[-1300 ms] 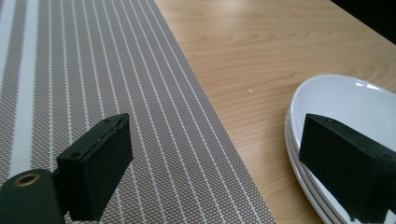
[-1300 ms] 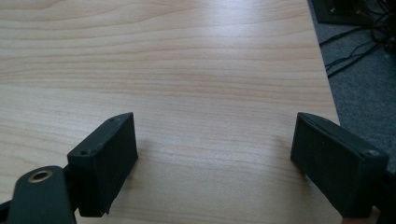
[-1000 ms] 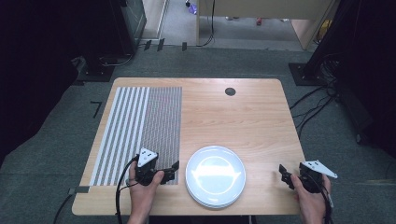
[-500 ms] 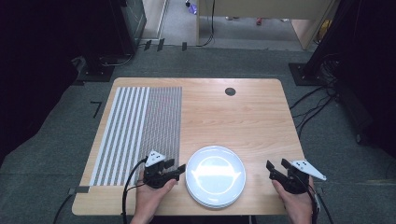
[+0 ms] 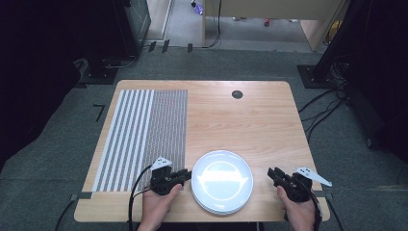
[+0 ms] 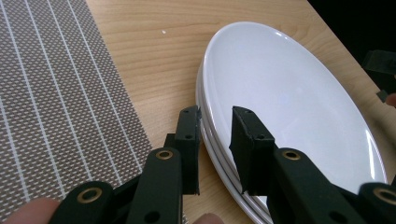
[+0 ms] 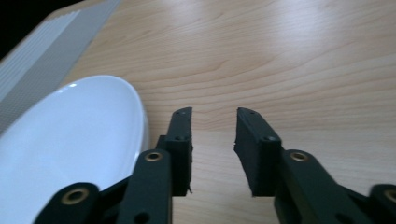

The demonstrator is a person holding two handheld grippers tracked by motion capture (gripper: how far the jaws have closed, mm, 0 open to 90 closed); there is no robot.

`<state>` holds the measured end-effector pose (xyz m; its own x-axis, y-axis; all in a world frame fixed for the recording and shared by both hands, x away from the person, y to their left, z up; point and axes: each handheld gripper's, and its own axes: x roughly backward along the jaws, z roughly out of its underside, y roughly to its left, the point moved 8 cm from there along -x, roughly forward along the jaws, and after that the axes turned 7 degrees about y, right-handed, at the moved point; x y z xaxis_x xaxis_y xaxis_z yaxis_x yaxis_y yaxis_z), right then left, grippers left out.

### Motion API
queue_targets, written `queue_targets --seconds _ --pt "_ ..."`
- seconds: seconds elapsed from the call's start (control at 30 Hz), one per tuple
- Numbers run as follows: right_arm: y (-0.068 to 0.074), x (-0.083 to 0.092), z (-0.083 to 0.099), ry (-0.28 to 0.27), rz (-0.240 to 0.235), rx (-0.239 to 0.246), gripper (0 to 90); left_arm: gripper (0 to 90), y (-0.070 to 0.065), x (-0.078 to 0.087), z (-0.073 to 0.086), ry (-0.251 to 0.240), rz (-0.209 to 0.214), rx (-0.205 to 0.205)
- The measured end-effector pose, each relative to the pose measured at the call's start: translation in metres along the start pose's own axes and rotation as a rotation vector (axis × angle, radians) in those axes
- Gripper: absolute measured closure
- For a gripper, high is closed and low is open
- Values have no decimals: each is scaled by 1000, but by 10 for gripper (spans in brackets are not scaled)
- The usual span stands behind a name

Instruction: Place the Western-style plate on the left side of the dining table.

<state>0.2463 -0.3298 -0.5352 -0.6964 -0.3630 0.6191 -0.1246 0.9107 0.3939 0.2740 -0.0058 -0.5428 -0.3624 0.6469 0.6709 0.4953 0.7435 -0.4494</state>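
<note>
The work is only just starting. A stack of white plates sits on the wooden table, near the person's edge, between the two grippers. Nothing is lifted yet.

The left gripper is right at the stack's edge. Its jaws have just been closing, and the rim of the plates sits in the gap between them. One jaw is over the top plate and the other is at the outer side of the rim. It looks like they touch or almost touch the rim, but a firm pinch cannot be told for sure.

The right gripper is a bit off from the stack, with the plates to its left in the right gripper view. Its jaws have just been closing too, but a gap is left and only bare table shows between them.

A striped mat lies past the left gripper, with nothing on it. Taking hold of a plate and moving it is all left to do.
</note>
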Motion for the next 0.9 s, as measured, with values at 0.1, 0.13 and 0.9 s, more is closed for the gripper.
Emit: queue_targets --seconds 0.1,0.13,0.9 --pt "5 -1 2 14 -25 -8 786 751 0 -2 1 6 -9 -3" --pt "7 -1 2 13 -27 -3 798 747 0 -2 1 6 -13 -5" --pt "13 -14 13 65 -100 -43 785 745 -3 -9 5 18 -34 0"
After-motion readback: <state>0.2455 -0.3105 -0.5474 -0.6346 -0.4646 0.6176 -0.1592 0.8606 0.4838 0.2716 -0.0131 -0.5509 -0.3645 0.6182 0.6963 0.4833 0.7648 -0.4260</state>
